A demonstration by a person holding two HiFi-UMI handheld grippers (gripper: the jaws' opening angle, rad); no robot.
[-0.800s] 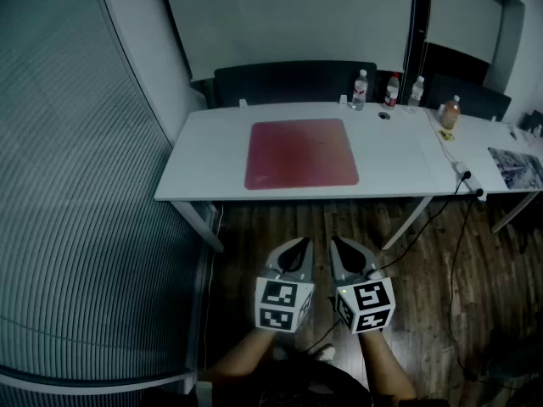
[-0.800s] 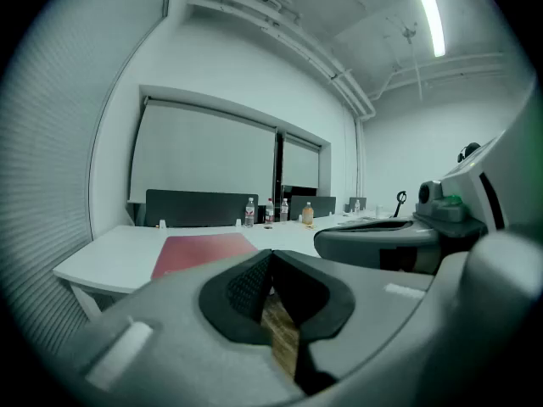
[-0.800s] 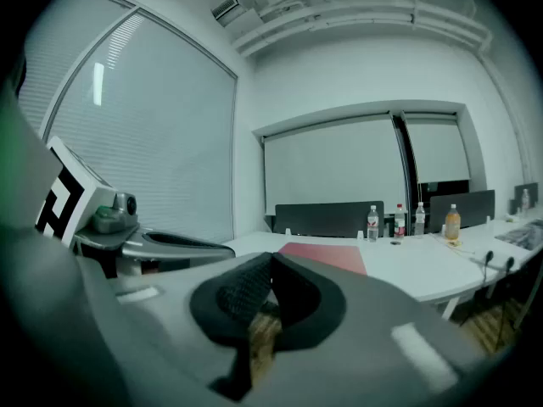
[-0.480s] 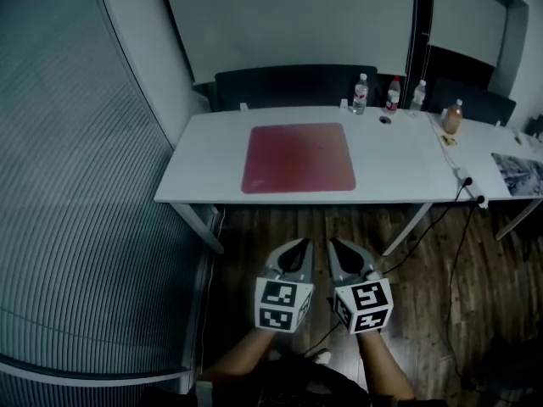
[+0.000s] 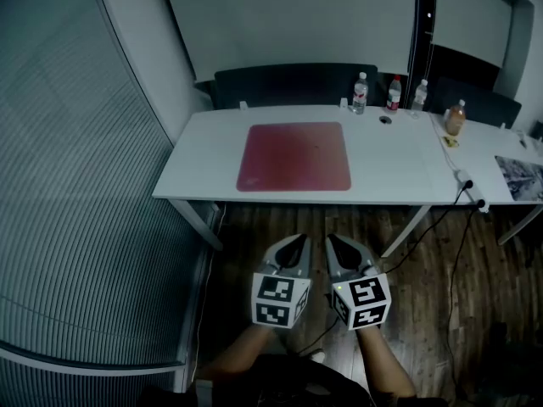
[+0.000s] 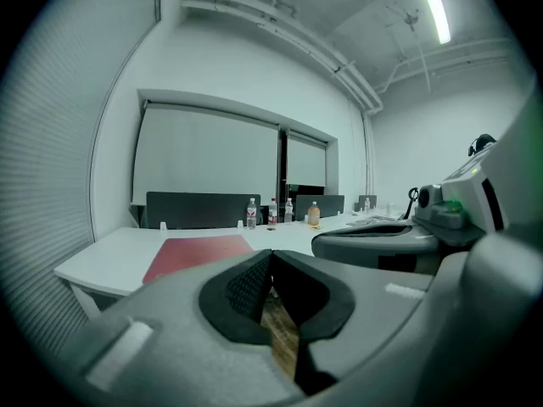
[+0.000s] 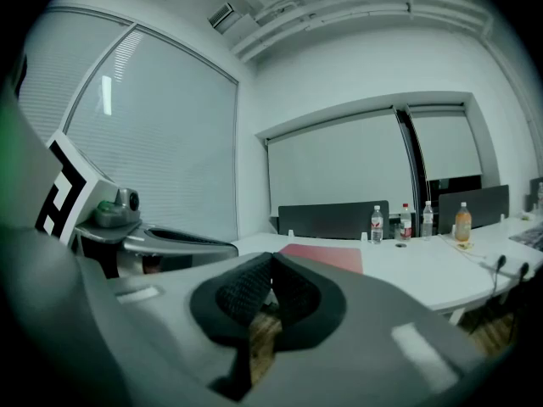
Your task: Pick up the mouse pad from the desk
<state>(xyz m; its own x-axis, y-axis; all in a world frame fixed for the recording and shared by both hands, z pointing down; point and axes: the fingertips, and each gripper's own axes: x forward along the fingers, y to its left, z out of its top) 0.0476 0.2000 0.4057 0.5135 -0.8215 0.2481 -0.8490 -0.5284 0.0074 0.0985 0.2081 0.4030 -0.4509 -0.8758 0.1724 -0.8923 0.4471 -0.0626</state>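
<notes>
Barely anything moved: both grippers sit a touch further left in the head view, low over the wooden floor (image 5: 271,223) as before. Left gripper (image 5: 297,244) and right gripper (image 5: 336,242) are both closed and empty, side by side, well short of the white desk (image 5: 390,164).

The red mouse pad (image 5: 294,156) lies flat mid-desk, toward the left end, with the water bottles (image 5: 360,91) well behind it.

Step in hand looks like the approach. Open one gripper's jaws early. The pad is thin, so drag its near edge over the desk front, then pinch that overhang.
</notes>
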